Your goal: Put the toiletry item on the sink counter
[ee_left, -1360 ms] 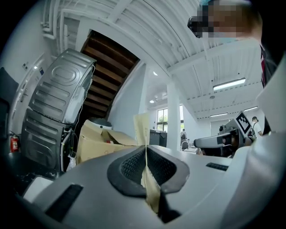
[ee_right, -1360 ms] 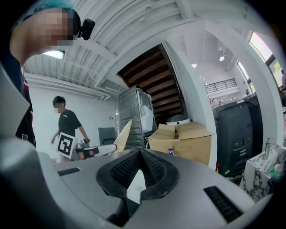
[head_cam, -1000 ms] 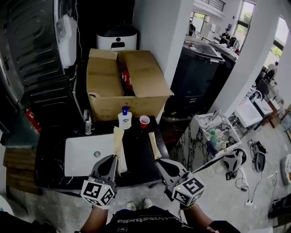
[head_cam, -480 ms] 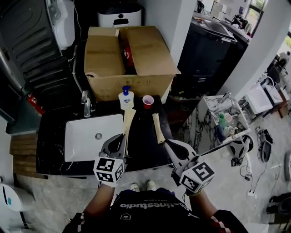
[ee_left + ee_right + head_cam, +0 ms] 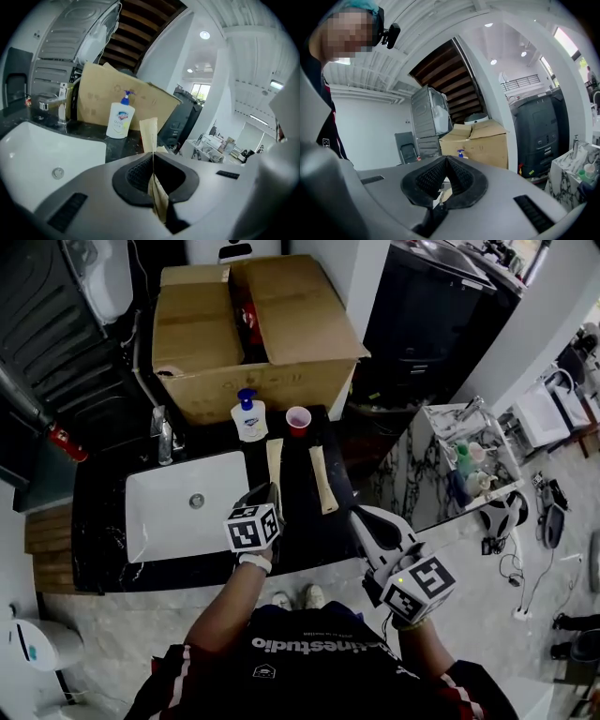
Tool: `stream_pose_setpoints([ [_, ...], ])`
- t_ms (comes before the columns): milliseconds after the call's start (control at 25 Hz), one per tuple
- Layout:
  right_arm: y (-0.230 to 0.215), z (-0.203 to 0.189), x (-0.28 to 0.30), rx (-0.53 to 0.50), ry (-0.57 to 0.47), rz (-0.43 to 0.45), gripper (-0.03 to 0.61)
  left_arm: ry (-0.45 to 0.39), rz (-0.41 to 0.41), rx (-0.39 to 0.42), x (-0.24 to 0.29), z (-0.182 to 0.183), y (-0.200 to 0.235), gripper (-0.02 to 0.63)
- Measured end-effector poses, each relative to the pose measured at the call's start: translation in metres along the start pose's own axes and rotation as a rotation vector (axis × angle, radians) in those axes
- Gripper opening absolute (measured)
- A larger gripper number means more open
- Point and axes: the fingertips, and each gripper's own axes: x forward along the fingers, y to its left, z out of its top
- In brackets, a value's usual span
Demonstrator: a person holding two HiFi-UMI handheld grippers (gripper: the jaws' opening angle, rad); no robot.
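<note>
My left gripper (image 5: pixel 270 491) is shut on a flat tan paper-wrapped packet (image 5: pixel 275 461), which points away from me over the black sink counter (image 5: pixel 103 521). In the left gripper view the packet (image 5: pixel 150 136) stands up between the closed jaws of that gripper (image 5: pixel 152 154). I cannot tell whether its far end touches the counter. A second tan packet (image 5: pixel 323 479) lies on the counter just ahead of my right gripper (image 5: pixel 361 514). The right gripper (image 5: pixel 447 158) is shut with nothing between its pads.
A white basin (image 5: pixel 169 512) with a faucet (image 5: pixel 164 437) fills the counter's left half. A soap pump bottle (image 5: pixel 248 416) and a red cup (image 5: pixel 298 418) stand at the back, before a big cardboard box (image 5: pixel 253 334). A marble-patterned stand (image 5: pixel 469 465) is to the right.
My left gripper has moved down and forward over the counter beside the basin, with the tan packet in it. The right gripper has shifted a little; its packet now lies apart from it.
</note>
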Motion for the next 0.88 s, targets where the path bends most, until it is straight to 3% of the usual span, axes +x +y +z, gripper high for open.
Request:
stream_pose_setpoints([
  [160,-0.004,0.006,0.006,0.040,-0.049,0.015,0.038,0.086,0.032,-0.041,0.037,-0.026,0.009,0.017],
  [360,-0.015,-0.001,0.010,0.035,-0.009,-0.002,0.038,0.160,0.104,-0.130,0.059,-0.048,0.020,0.017],
  [640,-0.018,0.000,0.014,0.057,-0.018,0.004,0.038,0.208,0.160,-0.126,0.077,-0.058,0.025,0.017],
  [880,-0.021,0.003,0.010,0.057,-0.028,0.004,0.038,0.203,0.154,-0.153,0.080,-0.060,0.018,0.040],
])
